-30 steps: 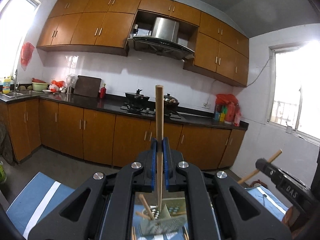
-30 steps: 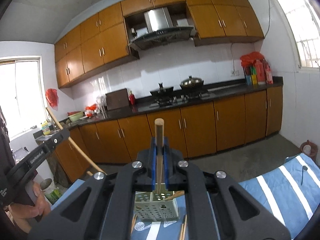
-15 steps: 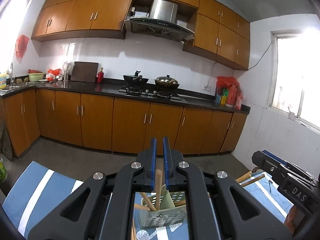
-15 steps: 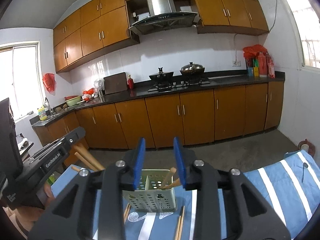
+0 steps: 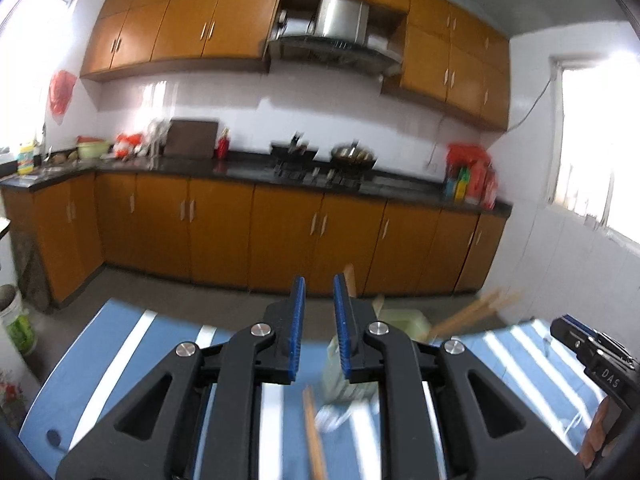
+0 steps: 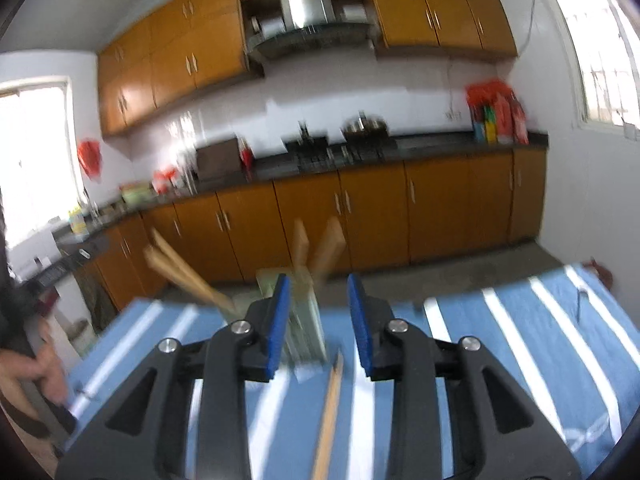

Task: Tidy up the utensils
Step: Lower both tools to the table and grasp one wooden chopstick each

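A pale green perforated utensil basket [image 5: 404, 320] stands on the blue striped cloth [image 5: 120, 360], with several wooden chopsticks [image 6: 328, 248] leaning out of it. My left gripper [image 5: 319, 284] hovers just left of the basket; its jaws are opening and nothing is between them. Over the basket [image 6: 308, 328], my right gripper [image 6: 318, 280] is open and holds nothing. One loose chopstick [image 6: 330, 408] lies on the cloth in front of the basket, also seen as a chopstick [image 5: 314, 432] under the left gripper. Both views are blurred by motion.
The right gripper's body [image 5: 592, 356] shows at the right edge of the left wrist view. A person's hand [image 6: 36, 368] is at the left edge of the right wrist view. Kitchen cabinets [image 5: 280, 232] and bare floor lie beyond the table.
Each gripper held a chopstick upright, then let it go into the basket. Both sets of jaws have parted and both grippers have sunk toward the cloth.
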`<control>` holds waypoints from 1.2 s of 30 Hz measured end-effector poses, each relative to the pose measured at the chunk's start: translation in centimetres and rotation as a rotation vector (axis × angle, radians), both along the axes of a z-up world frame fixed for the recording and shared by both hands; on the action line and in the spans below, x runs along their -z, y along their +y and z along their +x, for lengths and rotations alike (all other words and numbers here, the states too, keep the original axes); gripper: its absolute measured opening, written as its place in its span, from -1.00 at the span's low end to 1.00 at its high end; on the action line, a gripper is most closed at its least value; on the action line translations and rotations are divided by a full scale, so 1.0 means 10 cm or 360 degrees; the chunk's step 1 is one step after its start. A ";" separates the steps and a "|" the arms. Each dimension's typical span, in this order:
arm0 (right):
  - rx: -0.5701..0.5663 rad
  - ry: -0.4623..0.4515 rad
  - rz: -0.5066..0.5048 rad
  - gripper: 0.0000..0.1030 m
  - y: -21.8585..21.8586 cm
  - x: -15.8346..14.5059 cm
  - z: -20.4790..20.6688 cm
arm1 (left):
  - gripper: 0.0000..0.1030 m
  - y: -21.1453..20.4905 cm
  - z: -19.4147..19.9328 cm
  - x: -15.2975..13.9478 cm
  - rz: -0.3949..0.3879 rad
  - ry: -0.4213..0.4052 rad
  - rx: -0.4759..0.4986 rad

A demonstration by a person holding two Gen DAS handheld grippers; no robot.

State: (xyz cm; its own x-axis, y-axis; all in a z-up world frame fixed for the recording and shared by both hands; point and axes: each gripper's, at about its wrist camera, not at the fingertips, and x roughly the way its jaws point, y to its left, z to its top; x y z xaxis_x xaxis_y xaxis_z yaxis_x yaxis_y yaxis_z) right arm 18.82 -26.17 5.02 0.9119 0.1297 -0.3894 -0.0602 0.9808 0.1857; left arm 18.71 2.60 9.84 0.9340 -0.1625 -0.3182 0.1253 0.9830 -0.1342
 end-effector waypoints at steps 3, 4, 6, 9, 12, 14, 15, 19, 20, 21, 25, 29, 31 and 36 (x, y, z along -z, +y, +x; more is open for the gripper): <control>-0.0026 0.0296 -0.0004 -0.55 0.01 0.63 0.05 | -0.69 0.10 -0.05 0.39 0.0063 0.0151 -0.0024; -0.0043 0.0416 0.0003 -0.63 0.03 0.88 0.08 | -0.70 0.13 -0.04 0.57 0.0071 0.0231 -0.0021; -0.0094 0.0614 0.0029 -0.74 0.10 1.30 0.12 | -0.70 0.17 0.00 0.83 0.0048 0.0371 -0.0005; -0.0117 0.0748 0.0031 -0.77 0.20 1.65 0.11 | -0.70 0.21 -0.02 1.18 0.0013 0.0536 0.0025; -0.0128 0.0817 0.0067 -0.77 0.24 1.82 0.13 | -0.70 0.20 -0.05 1.39 0.0002 0.0632 0.0062; -0.0136 0.0825 0.0071 -0.77 0.27 1.87 0.13 | -0.70 0.18 -0.07 1.47 0.0000 0.0671 0.0084; -0.0138 0.0818 0.0058 -0.78 0.31 1.88 0.11 | -0.70 0.17 -0.07 1.50 -0.0002 0.0685 0.0092; -0.0131 0.0807 0.0005 -0.78 0.31 1.85 0.11 | -0.70 0.12 -0.05 1.61 -0.0021 0.0749 0.0131; -0.0140 0.0819 0.0009 -0.78 0.31 1.84 0.14 | -0.70 0.10 -0.05 1.65 -0.0023 0.0764 0.0142; -0.0152 0.0829 0.0020 -0.78 0.32 1.86 0.14 | -0.70 0.07 -0.05 1.66 -0.0022 0.0775 0.0148; -0.0117 0.0807 -0.0099 -0.85 0.36 1.84 0.14 | -0.70 0.01 -0.05 1.78 -0.0020 0.0823 0.0182; 0.0107 0.0813 -0.0071 -0.86 0.15 1.83 0.18 | -0.70 -0.04 -0.06 1.85 -0.0027 0.0860 0.0215; 0.0170 0.0818 -0.0036 -0.86 0.03 1.83 0.19 | -0.70 -0.08 -0.06 1.88 -0.0017 0.0870 0.0236; 0.0174 0.0813 -0.0044 -0.86 -0.05 1.85 0.17 | -0.70 -0.17 -0.07 1.94 0.0024 0.0898 0.0272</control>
